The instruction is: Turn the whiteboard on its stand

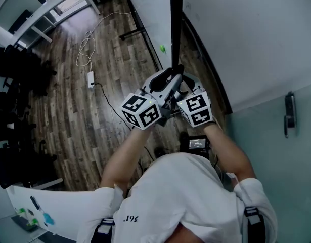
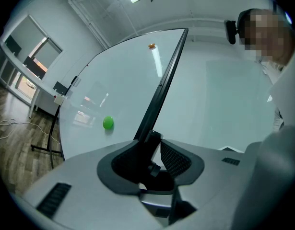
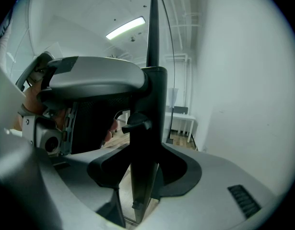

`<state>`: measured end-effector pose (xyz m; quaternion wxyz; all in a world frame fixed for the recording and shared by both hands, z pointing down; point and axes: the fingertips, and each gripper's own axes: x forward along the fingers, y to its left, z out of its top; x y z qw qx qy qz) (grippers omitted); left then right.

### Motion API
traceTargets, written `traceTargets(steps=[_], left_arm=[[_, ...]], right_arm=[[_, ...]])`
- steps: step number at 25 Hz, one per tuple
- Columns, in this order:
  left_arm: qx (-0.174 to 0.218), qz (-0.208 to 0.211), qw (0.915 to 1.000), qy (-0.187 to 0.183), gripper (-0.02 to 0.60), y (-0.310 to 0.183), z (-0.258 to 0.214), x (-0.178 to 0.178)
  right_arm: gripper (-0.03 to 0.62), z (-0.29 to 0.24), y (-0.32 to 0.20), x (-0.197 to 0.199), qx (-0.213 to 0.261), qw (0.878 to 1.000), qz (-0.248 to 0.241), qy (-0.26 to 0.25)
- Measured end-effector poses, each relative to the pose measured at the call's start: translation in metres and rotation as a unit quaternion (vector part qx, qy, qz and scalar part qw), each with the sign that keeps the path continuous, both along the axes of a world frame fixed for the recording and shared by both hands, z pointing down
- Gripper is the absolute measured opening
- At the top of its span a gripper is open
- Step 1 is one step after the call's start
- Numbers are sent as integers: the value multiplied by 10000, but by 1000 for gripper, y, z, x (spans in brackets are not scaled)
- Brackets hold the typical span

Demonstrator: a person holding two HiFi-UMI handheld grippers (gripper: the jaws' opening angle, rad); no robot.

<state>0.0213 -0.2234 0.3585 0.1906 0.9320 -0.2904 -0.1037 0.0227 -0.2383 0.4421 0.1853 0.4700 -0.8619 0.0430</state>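
With the left gripper (image 2: 152, 152) and right gripper (image 3: 145, 171) both clamped side by side on the near black edge of the whiteboard (image 2: 118, 90), standing edge-on before the person, the grip looks secured and the turn itself apparently unfinished

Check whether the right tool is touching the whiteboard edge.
Touching. The right gripper view shows the right tool with its jaws closed against both sides of the whiteboard edge, no gap.

Head view steeply down; both gripper views close along the shared whiteboard edge (image 2: 161, 85), from opposite sides.
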Motion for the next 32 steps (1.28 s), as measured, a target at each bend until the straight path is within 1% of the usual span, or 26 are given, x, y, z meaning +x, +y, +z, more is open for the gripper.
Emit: traceTargets(steps=[10, 32], left_arm=[[-24, 171, 9999, -1, 143, 22, 1, 9], [-150, 402, 9991, 13, 143, 58, 1, 27]], right_arm=[[199, 2, 22, 10, 5, 10000, 30, -23], [199, 1, 57, 27, -28, 10000, -32, 10]])
